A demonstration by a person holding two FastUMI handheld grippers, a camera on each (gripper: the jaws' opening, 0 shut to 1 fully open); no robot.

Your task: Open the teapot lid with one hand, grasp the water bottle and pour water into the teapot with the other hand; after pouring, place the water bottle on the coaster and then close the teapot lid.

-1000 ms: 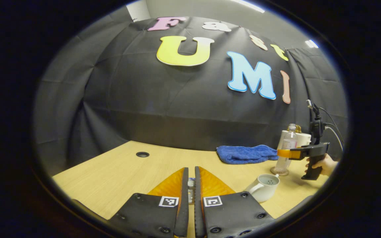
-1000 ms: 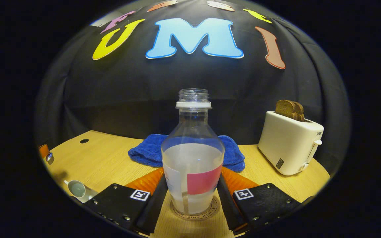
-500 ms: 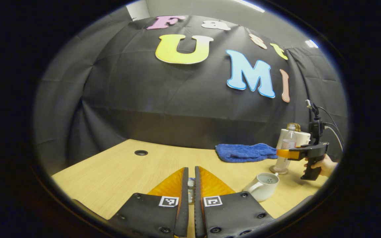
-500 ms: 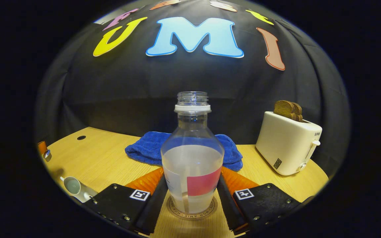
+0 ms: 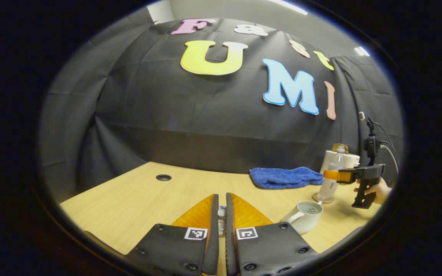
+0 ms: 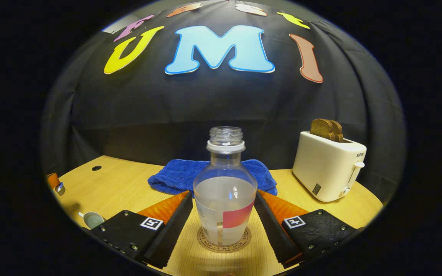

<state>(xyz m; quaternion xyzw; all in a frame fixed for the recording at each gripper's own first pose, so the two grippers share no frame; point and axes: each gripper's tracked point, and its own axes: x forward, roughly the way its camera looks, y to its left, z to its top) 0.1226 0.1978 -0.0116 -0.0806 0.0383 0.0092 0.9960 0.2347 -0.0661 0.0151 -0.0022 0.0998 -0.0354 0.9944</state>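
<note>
The clear water bottle (image 6: 225, 203), uncapped and part full, stands upright on the round coaster (image 6: 224, 242). My right gripper (image 6: 223, 193) is open, its fingers (image 6: 175, 214) on either side of the bottle with a gap on each side. The white teapot (image 5: 305, 216) stands lidless, with its strainer holes showing. My left gripper (image 5: 221, 220) is shut on the teapot lid (image 5: 222, 221), of which only a small pale piece shows between the fingers, and holds it above the table left of the pot. In the left gripper view, the right gripper (image 5: 330, 175) sits at the bottle (image 5: 330, 182).
A blue towel (image 6: 182, 174) lies behind the bottle. A white toaster (image 6: 328, 168) with toast stands at the back right. The wooden table (image 5: 136, 199) has a cable hole (image 5: 163, 177) at the far left. A hand (image 5: 378, 189) holds the right gripper's handle.
My right gripper has opened and drawn back from the bottle, which stays upright on the coaster. The left gripper, still shut on the lid, has barely moved.
</note>
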